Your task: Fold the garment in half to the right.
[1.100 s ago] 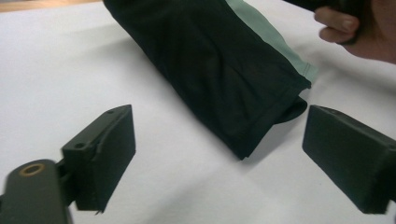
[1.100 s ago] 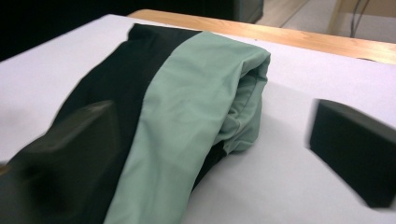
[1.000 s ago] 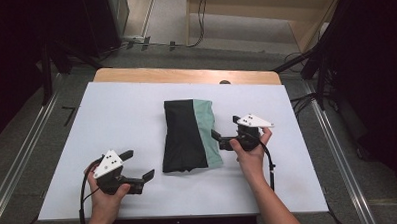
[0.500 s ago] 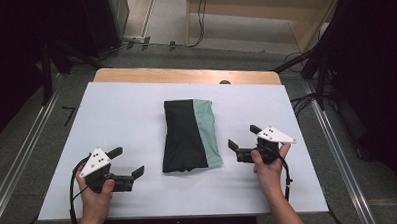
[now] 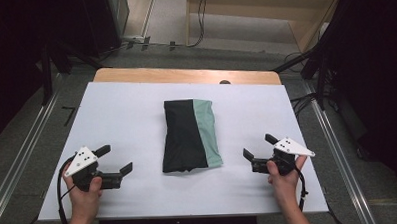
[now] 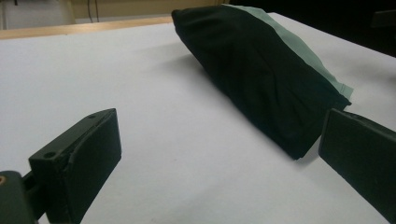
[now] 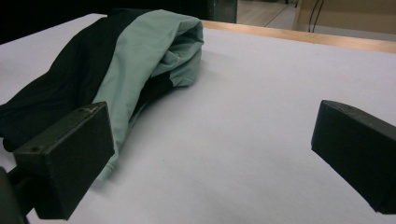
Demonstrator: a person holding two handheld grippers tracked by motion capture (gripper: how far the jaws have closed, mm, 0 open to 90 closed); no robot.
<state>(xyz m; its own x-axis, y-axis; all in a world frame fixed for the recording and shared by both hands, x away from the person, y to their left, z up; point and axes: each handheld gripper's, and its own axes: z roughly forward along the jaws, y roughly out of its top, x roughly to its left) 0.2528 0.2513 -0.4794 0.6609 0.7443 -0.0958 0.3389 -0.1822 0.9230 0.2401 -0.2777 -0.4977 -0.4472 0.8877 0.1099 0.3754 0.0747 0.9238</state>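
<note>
Mid-table on the white sheet (image 5: 136,114) lies the folded black-and-green cloth (image 5: 191,135), untouched. Left gripper (image 5: 115,160) sits well off its left side, right gripper (image 5: 258,147) off its right, both with jaws spread wide, grasping nothing.

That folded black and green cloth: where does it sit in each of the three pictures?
High view: the folded cloth lies mid-table, between both tongs.
Left gripper view: it runs from top centre to right.
Right gripper view: it fills the upper left.
Shared landmark: the table's wooden far edge.
</note>
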